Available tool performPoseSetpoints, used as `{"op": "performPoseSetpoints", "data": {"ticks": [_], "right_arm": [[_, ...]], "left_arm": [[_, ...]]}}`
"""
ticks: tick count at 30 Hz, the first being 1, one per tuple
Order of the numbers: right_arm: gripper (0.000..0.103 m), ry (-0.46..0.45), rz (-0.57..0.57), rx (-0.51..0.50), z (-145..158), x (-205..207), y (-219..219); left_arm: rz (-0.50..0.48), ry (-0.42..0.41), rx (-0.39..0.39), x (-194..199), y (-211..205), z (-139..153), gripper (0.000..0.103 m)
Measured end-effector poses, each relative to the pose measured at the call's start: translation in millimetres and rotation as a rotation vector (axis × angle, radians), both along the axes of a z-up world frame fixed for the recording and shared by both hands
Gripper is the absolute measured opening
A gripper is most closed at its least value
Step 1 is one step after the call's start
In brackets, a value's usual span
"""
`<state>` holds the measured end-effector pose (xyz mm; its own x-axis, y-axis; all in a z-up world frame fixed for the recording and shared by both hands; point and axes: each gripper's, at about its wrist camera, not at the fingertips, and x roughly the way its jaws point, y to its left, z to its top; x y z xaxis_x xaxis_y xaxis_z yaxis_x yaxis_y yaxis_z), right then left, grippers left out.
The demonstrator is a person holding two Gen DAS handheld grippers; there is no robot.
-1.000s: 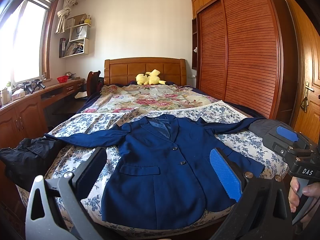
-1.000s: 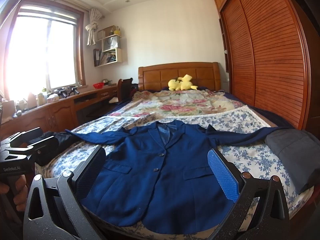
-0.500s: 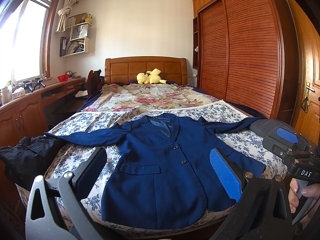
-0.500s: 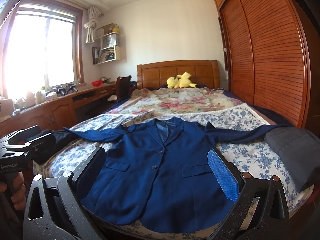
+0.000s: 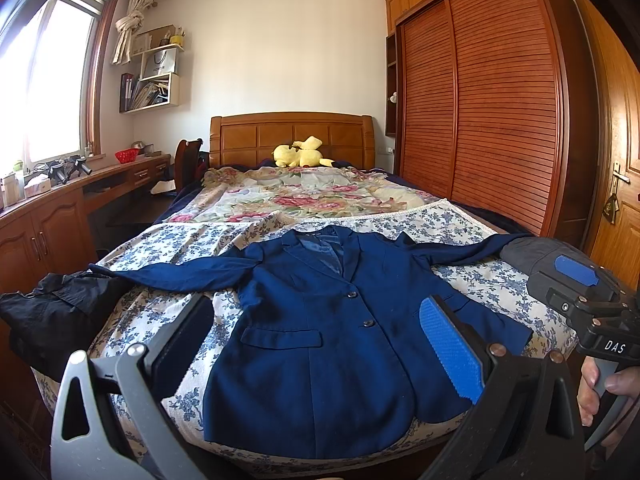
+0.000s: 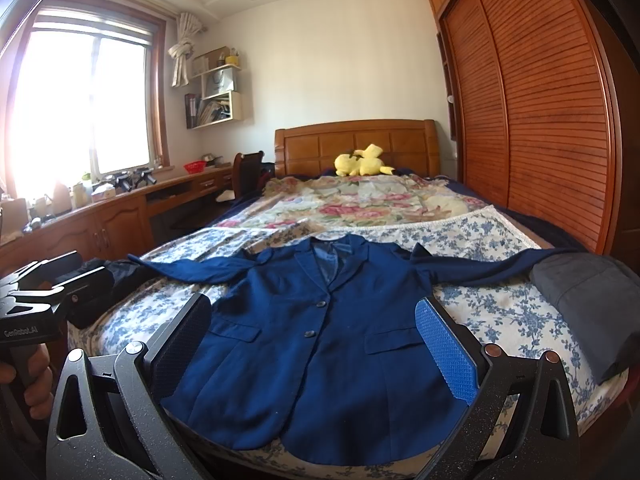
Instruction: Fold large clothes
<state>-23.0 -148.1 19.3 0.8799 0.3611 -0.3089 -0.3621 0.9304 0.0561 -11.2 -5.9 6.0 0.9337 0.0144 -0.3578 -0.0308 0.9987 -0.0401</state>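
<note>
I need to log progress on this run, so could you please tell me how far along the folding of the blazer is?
Done: the navy blazer lies flat, buttoned, sleeves spread on the floral bedsheet. In hand: nothing; the left claw and right claw are open, short of the hem. Left: every fold, as sleeves and body are unfolded.

The right gripper hangs with jaws spread wide and nothing between them. Beyond the jaws a navy blue suit jacket lies flat, buttoned, sleeves outstretched, on the blue-flowered white bedspread. Right of the jaws rests a folded dark grey garment; left, the other black gripper.
</note>
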Motion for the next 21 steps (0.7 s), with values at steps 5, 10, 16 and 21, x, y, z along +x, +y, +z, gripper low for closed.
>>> {"op": "performPoseSetpoints", "data": {"ticks": [5, 10, 16, 21], "right_arm": [[0.103, -0.002, 0.000, -0.004, -2, 0, 2], [0.103, 0.003, 0.003, -0.010, -5, -1, 5], [0.103, 0.003, 0.027, -0.067, -20, 12, 18], [0.103, 0.020, 0.061, -0.096, -39, 36, 32]], "left_arm": [[0.002, 0.001, -0.001, 0, 1, -1, 0.103], [0.013, 0.012, -0.004, 6, 7, -9, 0.103], [0.043, 0.052, 0.001, 26, 21, -29, 0.103], [0.082, 0.077, 0.016, 41, 40, -43, 0.103]]}}
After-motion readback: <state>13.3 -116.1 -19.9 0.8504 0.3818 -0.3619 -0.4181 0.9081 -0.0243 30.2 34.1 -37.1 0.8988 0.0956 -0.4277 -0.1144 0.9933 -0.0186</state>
